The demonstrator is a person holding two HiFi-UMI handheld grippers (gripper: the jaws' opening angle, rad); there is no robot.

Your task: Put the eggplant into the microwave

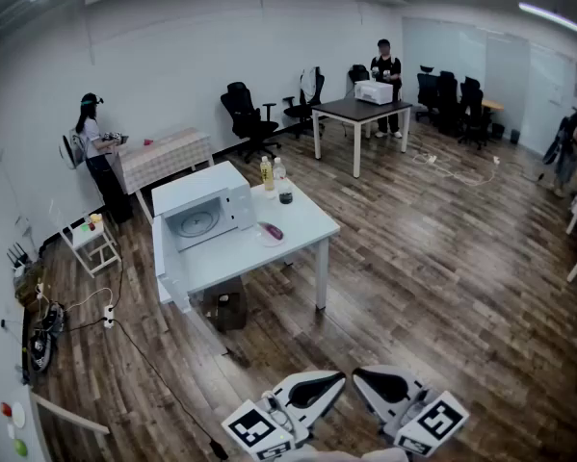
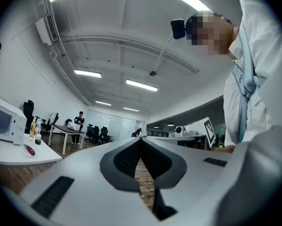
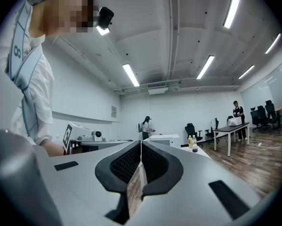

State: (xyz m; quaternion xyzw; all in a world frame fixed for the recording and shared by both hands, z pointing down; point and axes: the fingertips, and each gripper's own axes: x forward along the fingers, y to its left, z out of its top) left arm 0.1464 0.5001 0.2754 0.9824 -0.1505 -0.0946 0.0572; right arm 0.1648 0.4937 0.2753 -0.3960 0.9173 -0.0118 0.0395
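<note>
A purple eggplant (image 1: pixel 272 230) lies on a small plate on the white table (image 1: pixel 307 221), just right of the white microwave (image 1: pixel 203 215), whose door (image 1: pixel 169 263) hangs open at its left front. Both grippers are low at the head view's near edge, far from the table. My left gripper (image 1: pixel 336 382) and right gripper (image 1: pixel 361 376) point at each other's tips, both shut and empty. In the left gripper view the shut left gripper (image 2: pixel 141 143) has the microwave (image 2: pixel 3 122) and eggplant (image 2: pixel 29 149) at far left. The right gripper (image 3: pixel 141 146) looks toward the distant microwave (image 3: pixel 165 139).
Two bottles (image 1: pixel 271 172) and a dark cup (image 1: pixel 285 197) stand at the table's back. A cardboard box (image 1: pixel 228 309) sits under it. A cable and power strip (image 1: pixel 108 316) run over the wooden floor. Other people, a dark table (image 1: pixel 358 112), office chairs and a small rack (image 1: pixel 91 239) stand farther off.
</note>
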